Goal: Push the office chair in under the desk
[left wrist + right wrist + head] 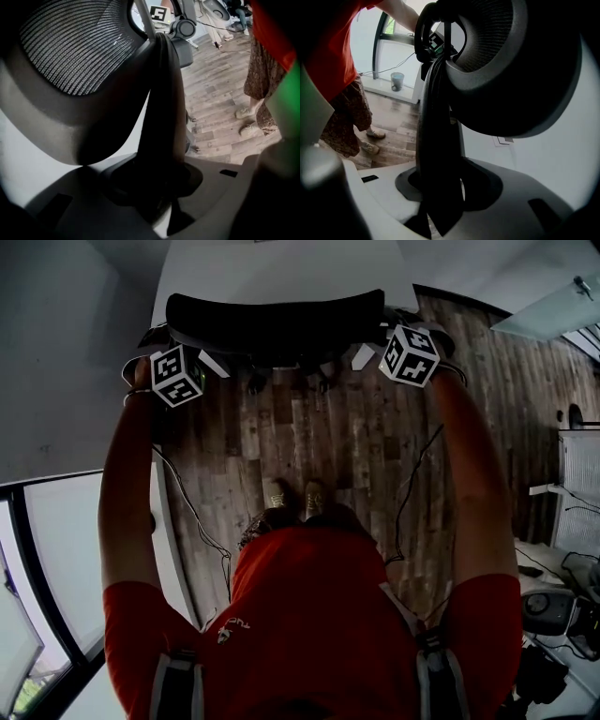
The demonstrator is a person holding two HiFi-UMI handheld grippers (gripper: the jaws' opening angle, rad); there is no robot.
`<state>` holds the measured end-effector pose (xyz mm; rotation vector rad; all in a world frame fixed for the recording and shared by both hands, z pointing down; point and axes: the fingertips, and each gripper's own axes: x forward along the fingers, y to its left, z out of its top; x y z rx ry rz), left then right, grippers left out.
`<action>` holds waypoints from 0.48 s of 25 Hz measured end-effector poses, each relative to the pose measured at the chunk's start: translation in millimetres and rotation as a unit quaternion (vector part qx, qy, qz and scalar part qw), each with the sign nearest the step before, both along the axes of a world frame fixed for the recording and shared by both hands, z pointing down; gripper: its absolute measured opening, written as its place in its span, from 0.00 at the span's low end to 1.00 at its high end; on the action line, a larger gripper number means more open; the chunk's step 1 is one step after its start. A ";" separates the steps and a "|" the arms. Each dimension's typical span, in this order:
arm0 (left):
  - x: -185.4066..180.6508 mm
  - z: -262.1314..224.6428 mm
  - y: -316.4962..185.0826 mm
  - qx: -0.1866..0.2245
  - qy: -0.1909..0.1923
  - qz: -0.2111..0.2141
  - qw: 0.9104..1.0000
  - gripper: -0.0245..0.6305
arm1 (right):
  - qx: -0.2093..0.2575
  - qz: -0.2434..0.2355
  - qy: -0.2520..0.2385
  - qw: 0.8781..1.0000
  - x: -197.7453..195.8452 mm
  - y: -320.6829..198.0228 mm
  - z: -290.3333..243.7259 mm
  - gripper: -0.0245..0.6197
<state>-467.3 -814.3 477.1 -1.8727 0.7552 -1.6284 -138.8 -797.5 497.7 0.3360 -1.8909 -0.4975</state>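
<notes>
The black office chair (272,320) stands in front of me with its mesh back against the near edge of the white desk (281,268). My left gripper (202,367) holds the left end of the chair back, my right gripper (370,354) the right end. In the left gripper view the back's dark side edge (164,93) runs down between the jaws of the left gripper (159,187), which is shut on it. The right gripper (440,187) is likewise shut on the opposite edge (436,117). The seat and wheels are hidden under the back.
Wooden floor (356,446) lies between me and the chair, with my feet (291,498) on it. Cables (202,521) trail along the left by a window (56,549). Equipment (562,606) stands at the right. A small cup (397,80) sits by the window.
</notes>
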 end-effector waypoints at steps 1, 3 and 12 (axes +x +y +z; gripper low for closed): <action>-0.5 -0.1 -3.0 0.000 0.001 0.003 1.000 0.25 | 0.001 0.001 0.000 1.000 -0.7 -2.7 -0.1 0.30; 0.2 0.0 -7.5 0.002 0.004 0.009 1.000 0.25 | 0.000 0.001 0.000 1.000 -1.2 -8.1 0.5 0.30; 1.4 0.7 -11.9 0.009 0.004 0.016 1.000 0.25 | 0.002 -0.002 0.000 1.000 -0.5 -12.2 1.0 0.30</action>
